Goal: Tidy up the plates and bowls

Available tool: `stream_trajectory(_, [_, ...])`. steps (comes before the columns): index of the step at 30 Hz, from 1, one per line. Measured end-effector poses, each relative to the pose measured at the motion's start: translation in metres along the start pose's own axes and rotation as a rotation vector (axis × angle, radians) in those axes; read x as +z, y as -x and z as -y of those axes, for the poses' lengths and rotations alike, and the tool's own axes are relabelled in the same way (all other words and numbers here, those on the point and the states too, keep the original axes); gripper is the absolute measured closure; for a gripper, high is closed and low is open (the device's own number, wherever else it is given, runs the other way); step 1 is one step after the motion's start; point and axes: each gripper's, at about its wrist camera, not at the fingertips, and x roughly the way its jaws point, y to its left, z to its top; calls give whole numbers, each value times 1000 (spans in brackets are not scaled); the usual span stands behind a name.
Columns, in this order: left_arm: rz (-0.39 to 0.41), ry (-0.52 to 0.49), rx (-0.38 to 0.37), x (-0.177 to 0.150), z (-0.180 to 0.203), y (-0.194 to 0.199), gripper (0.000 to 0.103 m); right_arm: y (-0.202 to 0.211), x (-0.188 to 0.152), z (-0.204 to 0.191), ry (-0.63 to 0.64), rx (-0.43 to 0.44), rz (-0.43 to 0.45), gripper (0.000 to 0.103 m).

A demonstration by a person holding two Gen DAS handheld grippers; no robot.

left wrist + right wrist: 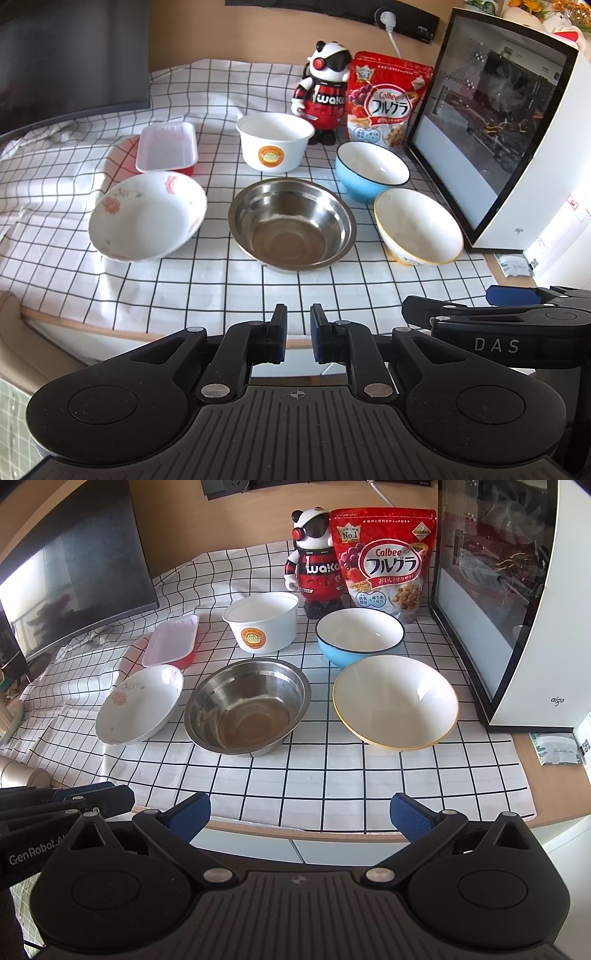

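Plainly, bowls (247, 705) apart — tablecloth (332, 779) front bare.

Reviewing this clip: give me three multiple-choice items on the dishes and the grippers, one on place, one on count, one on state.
1. What stands directly behind the steel bowl?
A. white paper tub
B. cereal bag
C. blue bowl

2. How many round bowls and tubs are on the checked cloth?
A. three
B. five
C. seven

3. How does the right gripper stand?
A. open, empty
B. shut on a bowl
C. shut, empty

Key: 1 A, the white paper tub sits just beyond it; 2 B, floral, steel, yellow-rimmed, blue, tub; 3 A, fingers wide apart over bare cloth.
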Motion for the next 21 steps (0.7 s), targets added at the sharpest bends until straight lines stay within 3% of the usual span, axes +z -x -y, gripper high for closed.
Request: stream_trajectory(21, [-4,3,-2,-5,0,-1,87,-1,-3,-1,-1,-4,-5,0])
